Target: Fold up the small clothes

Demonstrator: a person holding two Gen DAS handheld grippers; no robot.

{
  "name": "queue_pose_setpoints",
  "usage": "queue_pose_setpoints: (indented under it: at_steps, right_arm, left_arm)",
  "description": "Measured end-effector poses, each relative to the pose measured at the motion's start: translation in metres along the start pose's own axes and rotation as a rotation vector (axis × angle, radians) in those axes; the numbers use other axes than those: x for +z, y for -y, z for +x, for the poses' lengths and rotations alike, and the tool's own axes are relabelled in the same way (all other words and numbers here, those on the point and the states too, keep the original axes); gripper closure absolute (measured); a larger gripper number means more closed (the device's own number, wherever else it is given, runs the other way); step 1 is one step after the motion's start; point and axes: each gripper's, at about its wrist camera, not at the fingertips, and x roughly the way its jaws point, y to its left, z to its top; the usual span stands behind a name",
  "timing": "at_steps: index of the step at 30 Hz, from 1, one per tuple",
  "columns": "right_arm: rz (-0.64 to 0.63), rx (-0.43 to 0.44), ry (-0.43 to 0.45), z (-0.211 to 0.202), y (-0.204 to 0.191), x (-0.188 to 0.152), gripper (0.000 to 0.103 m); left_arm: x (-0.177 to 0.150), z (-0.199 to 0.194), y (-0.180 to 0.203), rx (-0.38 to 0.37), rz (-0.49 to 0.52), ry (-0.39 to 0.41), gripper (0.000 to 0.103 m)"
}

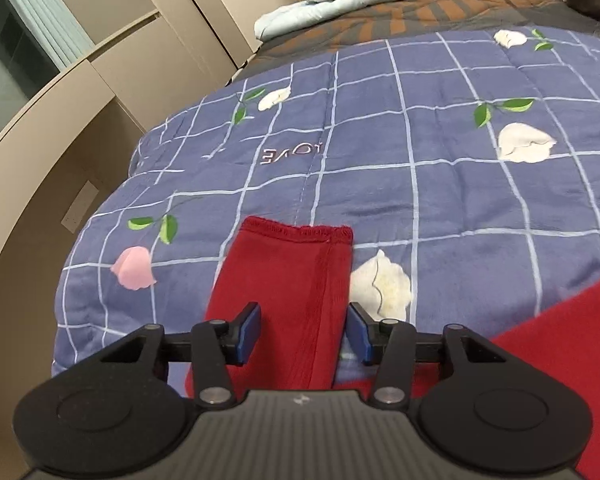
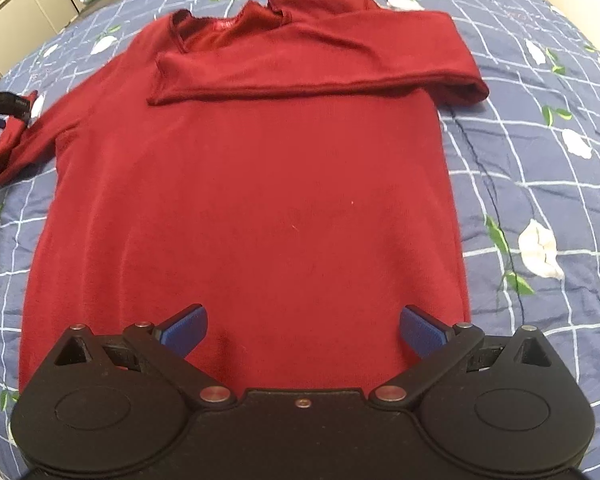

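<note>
A red sweater [image 2: 252, 184] is laid flat on a blue checked quilt [image 2: 540, 168] on the bed, one sleeve [image 2: 312, 68] folded across the chest. The other sleeve [image 1: 284, 300] is stretched out sideways; its cuff is seen between the spread pads of the left hand-held gripper [image 1: 304, 332], which are not pressed on it — whether cloth is touched cannot be told. The right hand-held gripper [image 2: 302, 330] is held wide apart above the hem, which is hidden beneath it.
</note>
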Motion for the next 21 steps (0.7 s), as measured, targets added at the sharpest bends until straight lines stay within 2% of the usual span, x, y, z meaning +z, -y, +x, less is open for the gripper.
queue_pose_setpoints:
  at_steps: [1,3,4,5,9,13,17,21]
  right_arm:
    - [0.003,-0.002,-0.004,0.001,0.000,0.000,0.001]
    - [0.010,-0.007,-0.013,0.004,0.001,0.000,0.001]
    - [0.012,-0.008,-0.017,0.006,0.001,0.000,0.001]
    - [0.014,-0.011,-0.022,0.007,0.002,-0.001,0.001]
    - [0.017,-0.010,-0.032,0.011,0.002,0.001,0.001]
    - [0.011,0.004,-0.022,0.012,-0.001,0.005,0.001]
    - [0.010,0.018,-0.006,0.011,-0.003,0.009,0.001]
    - [0.013,0.029,0.002,0.009,-0.001,0.009,0.001]
  left_arm:
    - [0.002,0.001,0.000,0.003,-0.002,0.004,0.054]
    - [0.003,0.002,-0.001,-0.009,-0.017,0.020,0.074]
    - [0.003,0.003,-0.002,-0.023,-0.027,0.020,0.090]
    - [0.004,0.004,-0.003,-0.024,-0.034,0.017,0.097]
    - [0.005,-0.004,-0.012,-0.020,-0.114,0.055,0.100]
    - [0.004,-0.041,-0.015,-0.045,-0.166,0.180,0.101]
    - [0.008,-0.097,-0.008,-0.115,-0.194,0.328,0.101]
    - [0.013,-0.147,0.011,-0.240,-0.200,0.409,0.101]
